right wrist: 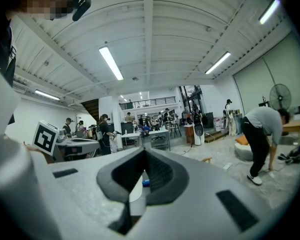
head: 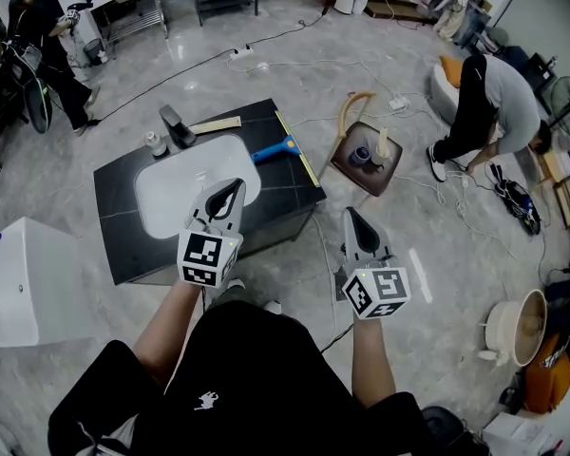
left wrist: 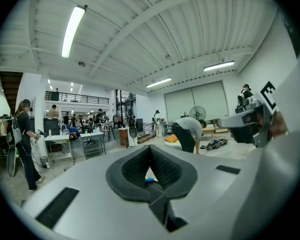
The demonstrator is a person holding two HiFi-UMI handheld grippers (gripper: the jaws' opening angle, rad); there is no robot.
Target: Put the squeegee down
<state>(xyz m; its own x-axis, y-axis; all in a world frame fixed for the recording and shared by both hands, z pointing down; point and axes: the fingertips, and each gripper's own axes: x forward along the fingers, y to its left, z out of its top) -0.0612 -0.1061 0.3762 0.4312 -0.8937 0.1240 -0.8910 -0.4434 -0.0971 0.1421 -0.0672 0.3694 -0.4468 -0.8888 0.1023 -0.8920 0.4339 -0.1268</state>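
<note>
Fingertips of the left gripper (head: pixel 234 189) meet at a point with nothing between them, and the left gripper view shows its dark pads (left wrist: pixel 166 168) closed tip to tip, with only a speck of blue and yellow visible through the hollow behind the tips. Those of the right gripper (head: pixel 350 214) are likewise together and empty, held just beside the left one, both roughly level above the person's black-clothed lap. Directly ahead stands a black countertop (head: pixel 114 212) with a white sink basin (head: pixel 171 196) set into its middle; the left gripper's tip hangs over the basin's near right part, while the right gripper is off the counter's near right corner, over the floor. On the counter, to the right of the basin, lies the squeegee (head: pixel 283 147), apart from both grippers: its yellow blade runs along the counter's right edge and its blue handle points in toward the basin. At the far edge, behind the basin, a black faucet (head: pixel 176 126) stands with a small round container (head: pixel 155 144) just beside it on the left and a pale wooden strip (head: pixel 216 124) lying to its right. Beyond the counter's right edge a brown stool (head: pixel 365 162) sits on the grey floor among white cables, and farther right a person in a grey top (head: pixel 499 103) bends down.
</note>
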